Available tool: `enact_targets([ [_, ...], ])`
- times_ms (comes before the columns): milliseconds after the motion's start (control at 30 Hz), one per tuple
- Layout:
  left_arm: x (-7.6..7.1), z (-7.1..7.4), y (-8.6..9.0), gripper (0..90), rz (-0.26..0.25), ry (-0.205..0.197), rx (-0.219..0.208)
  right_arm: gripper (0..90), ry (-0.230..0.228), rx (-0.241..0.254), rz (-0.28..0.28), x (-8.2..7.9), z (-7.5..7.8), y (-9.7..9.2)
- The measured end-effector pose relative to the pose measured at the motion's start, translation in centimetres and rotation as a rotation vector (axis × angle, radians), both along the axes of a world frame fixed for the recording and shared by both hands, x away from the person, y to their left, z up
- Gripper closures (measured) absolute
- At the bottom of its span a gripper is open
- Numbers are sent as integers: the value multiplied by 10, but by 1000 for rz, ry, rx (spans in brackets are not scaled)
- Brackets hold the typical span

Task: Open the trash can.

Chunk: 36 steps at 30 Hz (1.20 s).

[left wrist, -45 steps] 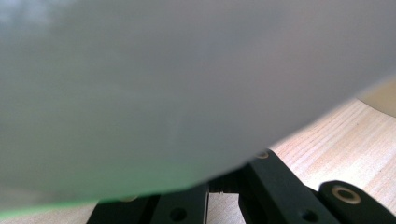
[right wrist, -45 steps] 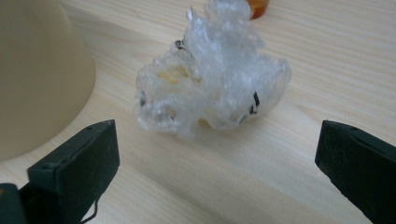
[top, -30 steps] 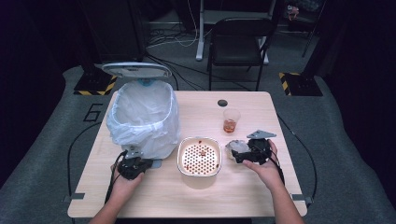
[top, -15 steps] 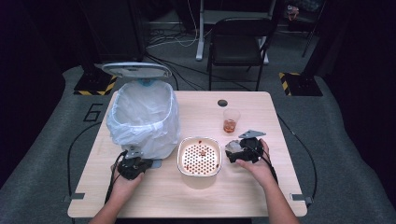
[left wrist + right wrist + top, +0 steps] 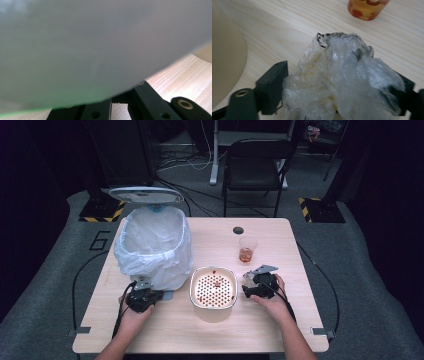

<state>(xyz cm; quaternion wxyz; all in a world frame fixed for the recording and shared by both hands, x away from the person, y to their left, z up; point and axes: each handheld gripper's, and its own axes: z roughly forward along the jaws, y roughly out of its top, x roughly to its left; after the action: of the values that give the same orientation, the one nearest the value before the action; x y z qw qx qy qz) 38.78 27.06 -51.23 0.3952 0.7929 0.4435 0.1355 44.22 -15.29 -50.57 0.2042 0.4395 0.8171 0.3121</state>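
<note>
A crumpled wad of clear plastic wrap [image 5: 342, 82] lies on the wooden table [image 5: 280, 330], right of a cream bowl with a perforated insert [image 5: 213, 287]. My right gripper [image 5: 342, 75] straddles the wad. Its jaws have just been closing, and both now touch the plastic. In the high view the right gripper [image 5: 251, 288] sits low beside the bowl. My left gripper [image 5: 145, 297] rests at the foot of the white-bagged bin [image 5: 152, 245], jaws shut. Up close, the bin's bag [image 5: 100, 50] looms blurred over the left gripper [image 5: 117, 100].
The bin's lid [image 5: 145, 195] stands raised at the back. A clear cup of orange liquid [image 5: 247, 249] stands behind the right hand and reappears as the cup [image 5: 367, 7] beyond the wad. The bowl's rim [image 5: 224, 62] is close on the left. A black chair [image 5: 255, 165] stands behind the table.
The right hand moved left and down toward the bowl, onto the plastic wad. The left hand stayed put.
</note>
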Motion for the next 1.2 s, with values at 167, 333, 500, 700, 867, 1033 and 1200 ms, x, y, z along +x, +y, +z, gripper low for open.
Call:
enact_targets([
  [167, 0, 0, 0, 900, 1, 1, -3, 360, 12, 20, -23, -1, 0, -7],
  [333, 0, 0, 0, 900, 2, 1, -2, 470, 17, 22, -33, -1, -2, -12],
  [500, 0, 0, 0, 900, 3, 1, -3, 607, 24, 54, -38, 3, -2, -19],
  [700, 0, 0, 0, 900, -4, 0, 13, 738, 42, 95, -26, 4, 1, -25],
  [867, 0, 0, 0, 900, -1, 0, 12, 748, 44, 140, -30, 2, 10, -27],
  [1033, -1, 0, -1, 900, 9, -5, -3, 748, 43, 162, -22, -1, 23, -29],
  [1200, 0, 0, 0, 900, -5, -6, 18, 748, 37, 198, -6, -4, 40, -30],
])
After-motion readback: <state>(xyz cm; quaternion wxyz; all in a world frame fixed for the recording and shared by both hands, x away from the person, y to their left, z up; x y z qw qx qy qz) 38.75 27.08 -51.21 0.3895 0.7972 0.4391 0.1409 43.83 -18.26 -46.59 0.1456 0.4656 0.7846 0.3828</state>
